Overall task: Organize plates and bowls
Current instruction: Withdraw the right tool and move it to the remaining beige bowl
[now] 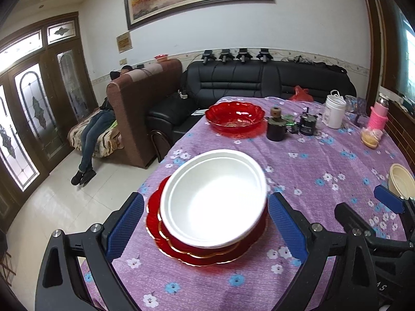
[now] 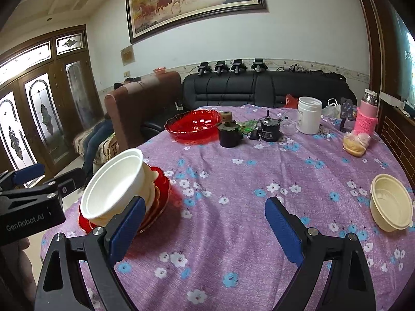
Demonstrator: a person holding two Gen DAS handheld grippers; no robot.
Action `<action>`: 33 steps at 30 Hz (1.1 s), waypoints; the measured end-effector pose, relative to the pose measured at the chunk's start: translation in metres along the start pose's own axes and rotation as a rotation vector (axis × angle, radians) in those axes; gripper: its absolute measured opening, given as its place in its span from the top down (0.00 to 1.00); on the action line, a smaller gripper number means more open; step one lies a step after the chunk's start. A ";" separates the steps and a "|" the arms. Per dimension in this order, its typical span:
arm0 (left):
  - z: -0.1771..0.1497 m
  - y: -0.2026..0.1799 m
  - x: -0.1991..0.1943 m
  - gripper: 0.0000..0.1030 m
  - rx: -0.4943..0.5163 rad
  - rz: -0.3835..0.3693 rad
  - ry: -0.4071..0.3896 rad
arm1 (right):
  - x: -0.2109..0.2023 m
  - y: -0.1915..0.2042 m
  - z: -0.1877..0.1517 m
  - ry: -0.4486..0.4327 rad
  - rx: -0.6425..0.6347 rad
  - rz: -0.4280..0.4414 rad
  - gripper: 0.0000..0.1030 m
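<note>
1. White bowls point(image 1: 214, 199) sat nested on a stack of red plates point(image 1: 181, 246) near the table's point(image 1: 324, 155) left edge, apparently gathered there to clear space.
2. The left gripper point(image 1: 206, 223) stood open, its blue pads either side of the stack, holding nothing.
3. The right gripper point(image 2: 202, 233) was open and empty over the purple floral cloth; a cream bowl point(image 2: 391, 202) waited apart, to its right.
4. "GenRobot.AI" was legible on the left gripper's body.

Bowls point(image 1: 215, 197) on stacked plates point(image 1: 181, 248), lone bowl point(image 2: 391, 202) right.
</note>
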State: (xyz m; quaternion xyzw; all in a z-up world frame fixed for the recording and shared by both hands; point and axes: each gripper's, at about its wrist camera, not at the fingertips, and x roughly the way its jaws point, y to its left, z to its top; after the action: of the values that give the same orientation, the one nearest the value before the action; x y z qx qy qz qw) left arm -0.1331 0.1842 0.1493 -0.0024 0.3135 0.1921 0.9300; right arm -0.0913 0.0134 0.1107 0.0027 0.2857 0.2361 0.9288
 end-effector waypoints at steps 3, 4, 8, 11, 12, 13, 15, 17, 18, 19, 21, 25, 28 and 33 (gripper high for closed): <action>0.000 -0.012 -0.001 0.06 0.020 -0.023 0.003 | 0.000 -0.008 -0.006 0.011 0.007 -0.007 0.07; -0.001 -0.016 -0.002 0.06 0.025 -0.031 0.004 | 0.000 -0.012 -0.009 0.018 0.013 -0.009 0.07; -0.001 -0.030 -0.004 0.06 0.047 -0.075 0.005 | -0.003 -0.024 -0.015 0.032 0.021 -0.021 0.07; -0.001 -0.045 -0.005 0.06 0.078 -0.106 0.014 | -0.007 -0.037 -0.018 0.038 0.023 -0.042 0.07; 0.000 -0.051 -0.005 0.06 0.089 -0.122 0.017 | -0.008 -0.040 -0.019 0.039 0.025 -0.051 0.07; 0.000 -0.056 -0.006 0.06 0.099 -0.132 0.017 | -0.011 -0.048 -0.020 0.041 0.031 -0.066 0.07; 0.001 -0.069 -0.010 0.06 0.128 -0.158 0.011 | -0.015 -0.063 -0.021 0.047 0.045 -0.084 0.07; 0.002 -0.082 -0.014 0.06 0.156 -0.183 0.004 | -0.021 -0.084 -0.024 0.049 0.076 -0.118 0.08; 0.002 -0.089 -0.017 0.06 0.174 -0.192 -0.002 | -0.024 -0.091 -0.025 0.049 0.088 -0.128 0.08; 0.003 -0.096 -0.018 0.06 0.189 -0.197 -0.006 | -0.029 -0.105 -0.026 0.048 0.110 -0.145 0.08; 0.005 -0.112 -0.022 0.06 0.222 -0.215 -0.014 | -0.036 -0.121 -0.028 0.047 0.133 -0.173 0.08; 0.009 -0.143 -0.029 0.06 0.271 -0.276 -0.014 | -0.058 -0.163 -0.031 0.041 0.167 -0.254 0.08; 0.012 -0.164 -0.033 0.06 0.296 -0.308 -0.014 | -0.076 -0.192 -0.036 0.038 0.197 -0.310 0.08; 0.013 -0.200 -0.034 0.06 0.347 -0.347 -0.003 | -0.099 -0.238 -0.045 0.046 0.261 -0.389 0.08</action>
State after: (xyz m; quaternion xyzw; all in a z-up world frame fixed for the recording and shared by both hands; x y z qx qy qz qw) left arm -0.0789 -0.0113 0.1564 0.1039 0.3354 -0.0270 0.9359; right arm -0.0826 -0.2476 0.0922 0.0621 0.3301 0.0137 0.9418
